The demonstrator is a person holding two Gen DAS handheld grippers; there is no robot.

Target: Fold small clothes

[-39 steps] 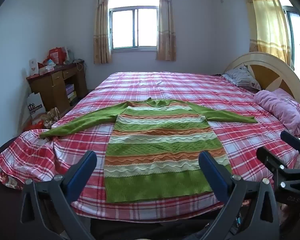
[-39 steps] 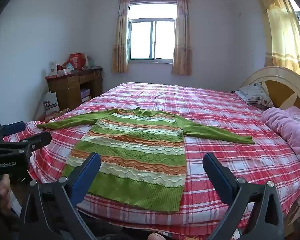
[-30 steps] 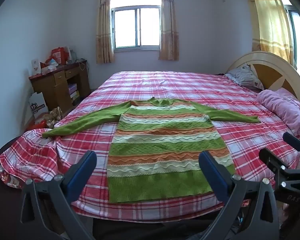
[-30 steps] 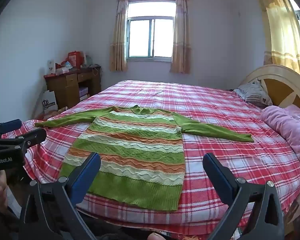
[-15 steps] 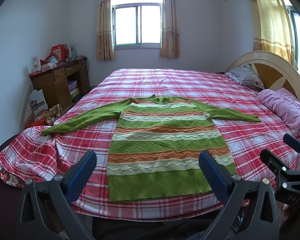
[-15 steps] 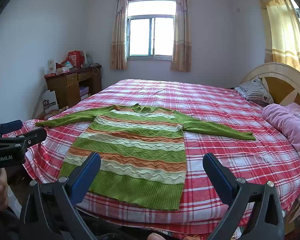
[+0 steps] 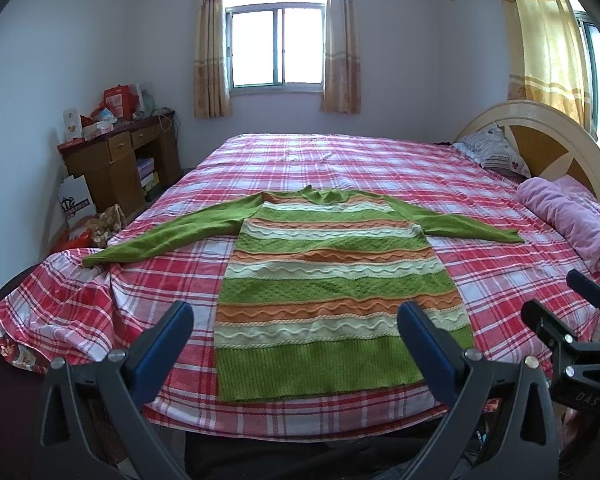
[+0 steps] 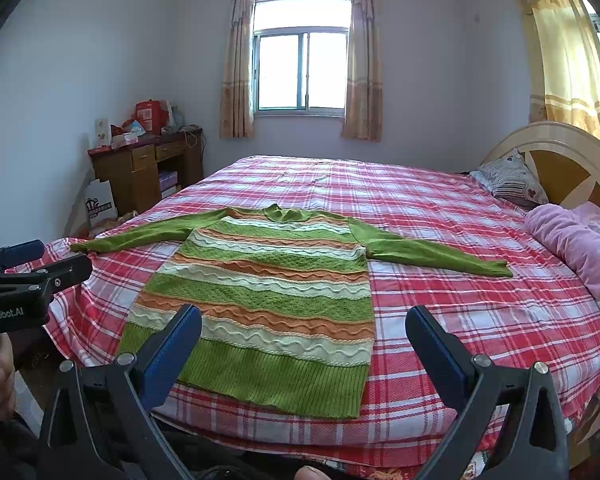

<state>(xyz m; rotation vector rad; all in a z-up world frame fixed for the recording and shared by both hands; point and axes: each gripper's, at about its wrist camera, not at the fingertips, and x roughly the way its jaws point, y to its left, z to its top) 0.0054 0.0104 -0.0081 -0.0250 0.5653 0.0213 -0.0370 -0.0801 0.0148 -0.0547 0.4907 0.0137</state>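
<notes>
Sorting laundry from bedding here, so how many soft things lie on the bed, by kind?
Sweater: 1
Pillow: 1
Pink blanket: 1
Total: 3, all on the plaid sheet. Only the sweater is clothing, spread flat with both sleeves out.

The desk [image 7: 120, 160] clutter is too small to identify; the pink blanket [image 8: 580, 248] runs off the frame edge.

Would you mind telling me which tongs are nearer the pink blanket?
Right. The right tongs hang off the bed edge nearer the blanket; the left tongs face the sweater hem, farther away.
</notes>
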